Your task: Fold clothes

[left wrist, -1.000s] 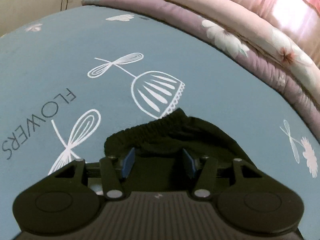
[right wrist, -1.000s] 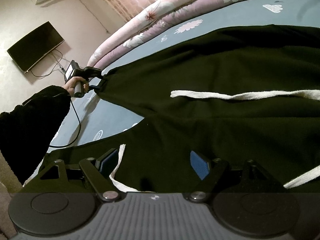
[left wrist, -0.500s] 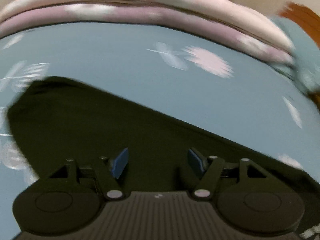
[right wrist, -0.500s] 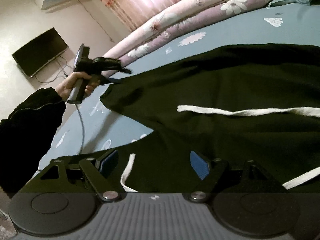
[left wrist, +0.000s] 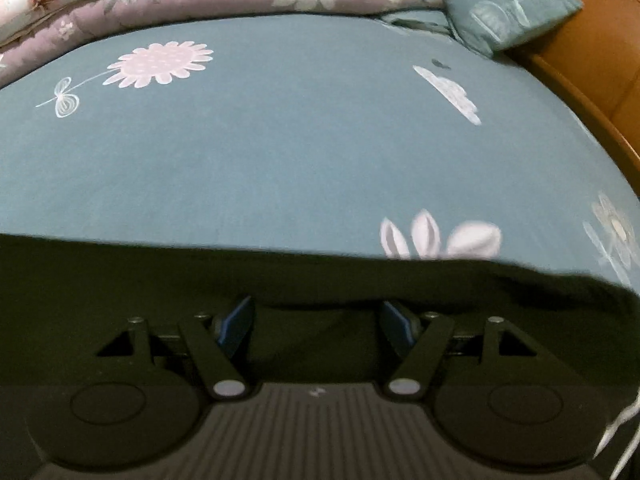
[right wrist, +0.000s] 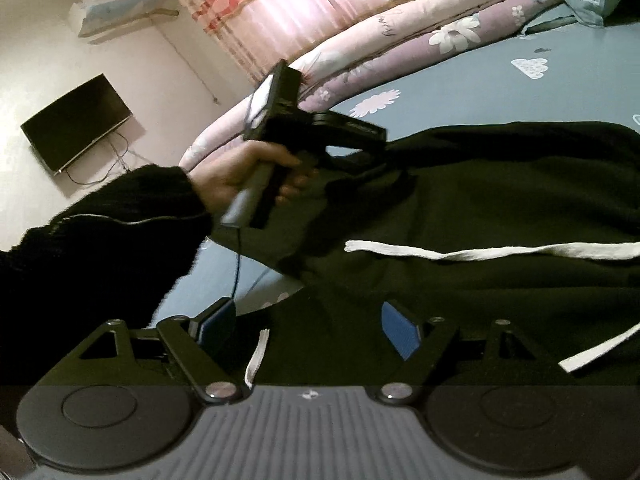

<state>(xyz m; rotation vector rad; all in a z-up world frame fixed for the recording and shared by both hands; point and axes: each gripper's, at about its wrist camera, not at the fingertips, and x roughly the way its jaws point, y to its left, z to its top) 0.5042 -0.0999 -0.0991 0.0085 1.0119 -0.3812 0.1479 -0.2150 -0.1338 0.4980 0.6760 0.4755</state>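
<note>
Bedroom: TV (right wrist: pixel 76 122) on wall at left, AC unit (right wrist: pixel 116 10) above, pink curtain (right wrist: pixel 304 4) behind. Bed (left wrist: pixel 300 152) with teal flower-print sheet, rolled quilt (left wrist: pixel 192 0) along far edge, pillow (left wrist: pixel 504 8) at right. Black garment (right wrist: pixel 480 208) spread flat on bed, white drawstring (right wrist: pixel 492 251) lying across it. Left hand-held gripper (left wrist: pixel 318 322) over garment's far edge, jaws apart, cloth beneath, no pinch. Right hand-held gripper (right wrist: pixel 306 326) jaws wide apart over near edge, holding nothing.
</note>
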